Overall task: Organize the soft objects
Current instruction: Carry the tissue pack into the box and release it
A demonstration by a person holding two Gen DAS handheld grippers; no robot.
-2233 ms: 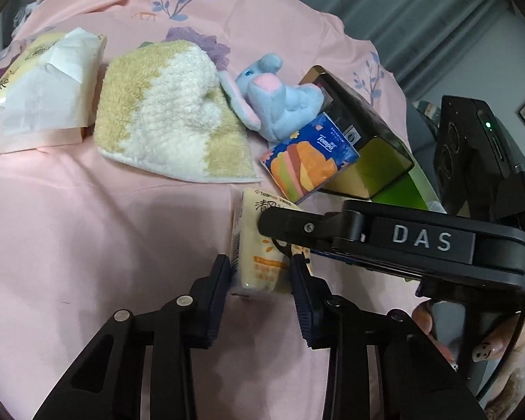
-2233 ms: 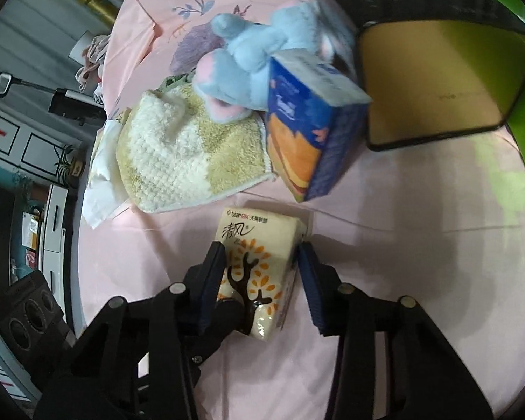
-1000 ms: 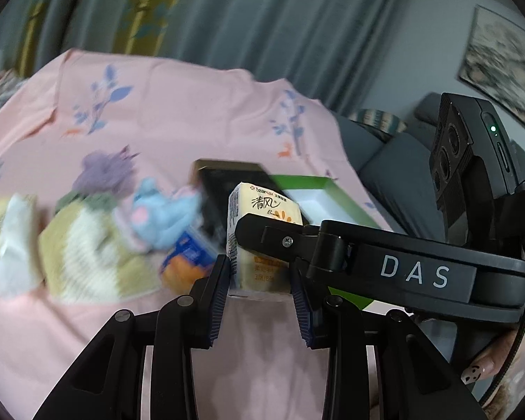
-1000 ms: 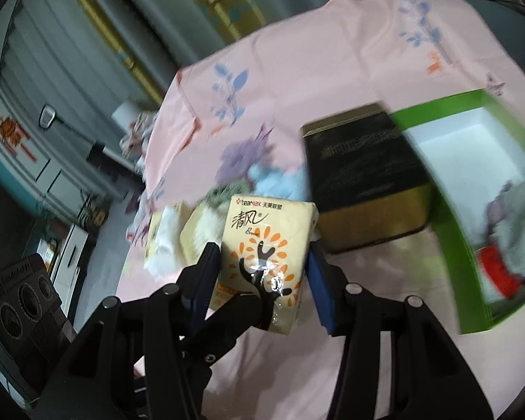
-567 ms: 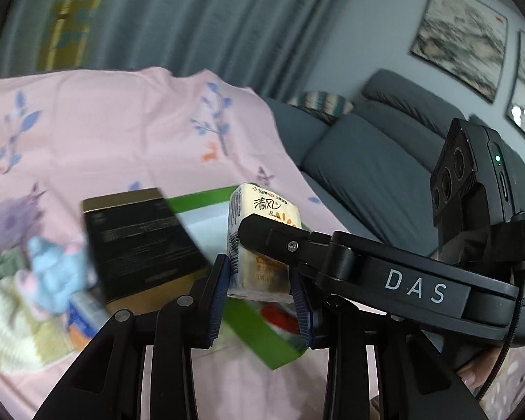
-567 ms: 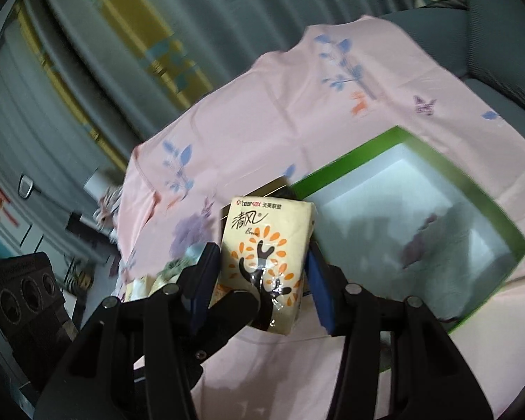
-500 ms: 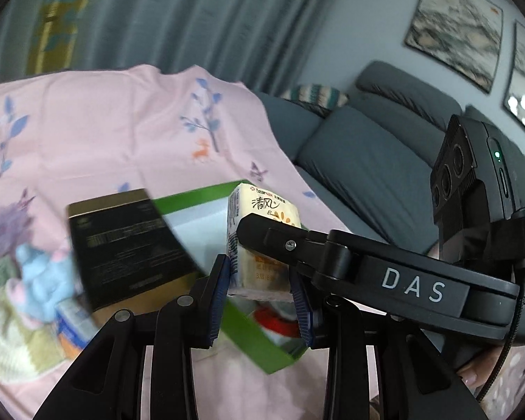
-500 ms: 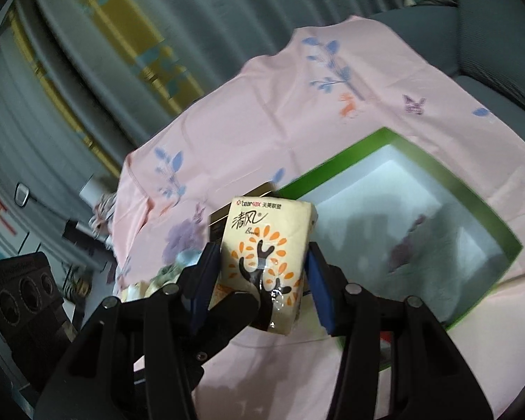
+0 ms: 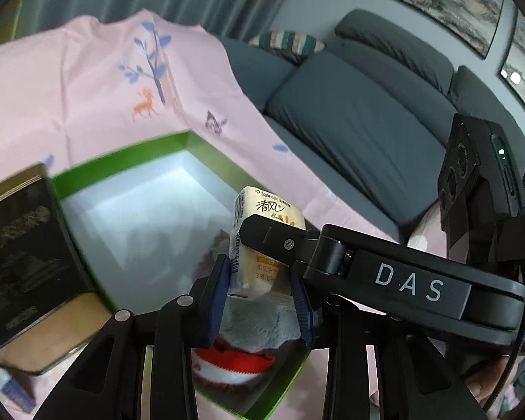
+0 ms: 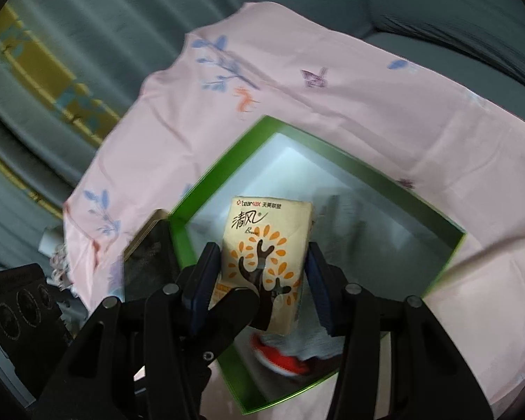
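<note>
A cream tissue pack [image 9: 262,217] [image 10: 266,241] printed with an orange-leafed tree hangs in the air, gripped from two sides. My left gripper [image 9: 260,294] is shut on its narrow sides. My right gripper [image 10: 262,287] is shut on its wider faces, and one of its black fingers [image 9: 280,241] crosses the left wrist view. Below the pack lies an open green box [image 9: 122,154] [image 10: 367,171] with a white inside. A grey and red soft item [image 9: 248,322] [image 10: 290,353] lies in the box's near end.
A black and gold tin [image 9: 24,245] [image 10: 147,255] stands against the box's left side. Everything rests on a pink printed cloth [image 9: 87,87] [image 10: 332,80]. A grey sofa [image 9: 350,122] sits beyond the cloth's right edge, with curtains behind.
Both grippers have carried the tissue pack to the right, from above the towel and plush toy to above the green box. The hold on the pack is unchanged.
</note>
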